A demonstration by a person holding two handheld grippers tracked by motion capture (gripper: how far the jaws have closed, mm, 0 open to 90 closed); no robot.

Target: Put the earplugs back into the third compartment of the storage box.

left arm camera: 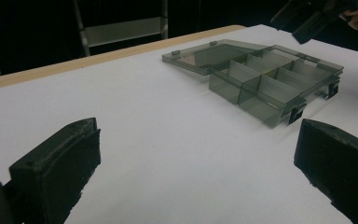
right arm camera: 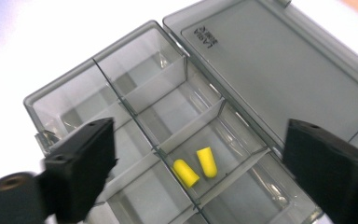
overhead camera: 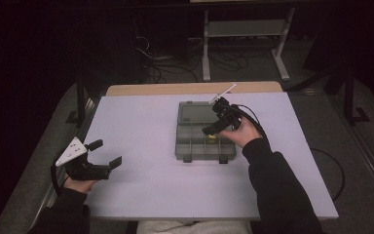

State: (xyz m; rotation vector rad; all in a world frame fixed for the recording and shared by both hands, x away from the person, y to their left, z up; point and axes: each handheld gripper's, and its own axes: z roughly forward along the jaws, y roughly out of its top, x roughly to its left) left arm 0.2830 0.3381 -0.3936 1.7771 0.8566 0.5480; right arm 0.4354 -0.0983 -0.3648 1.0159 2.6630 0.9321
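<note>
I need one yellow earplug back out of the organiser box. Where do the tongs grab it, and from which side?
Probably straight down from above: both earplugs lie flat in one walled compartment of the box, so side approach is blocked. Pinch one across its short width, tongs opened narrow to clear the dividers.

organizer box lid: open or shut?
Open. The lid lies folded back flat on the table beside the box, compartments exposed; two yellow earplugs sit in one compartment.

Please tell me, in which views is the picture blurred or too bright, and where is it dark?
High view: dark room, evenly lit table. Left gripper view: box sharp, near jaws soft. Right gripper view: earplugs clear, table overexposed at top left, left jaw blurred.
</note>
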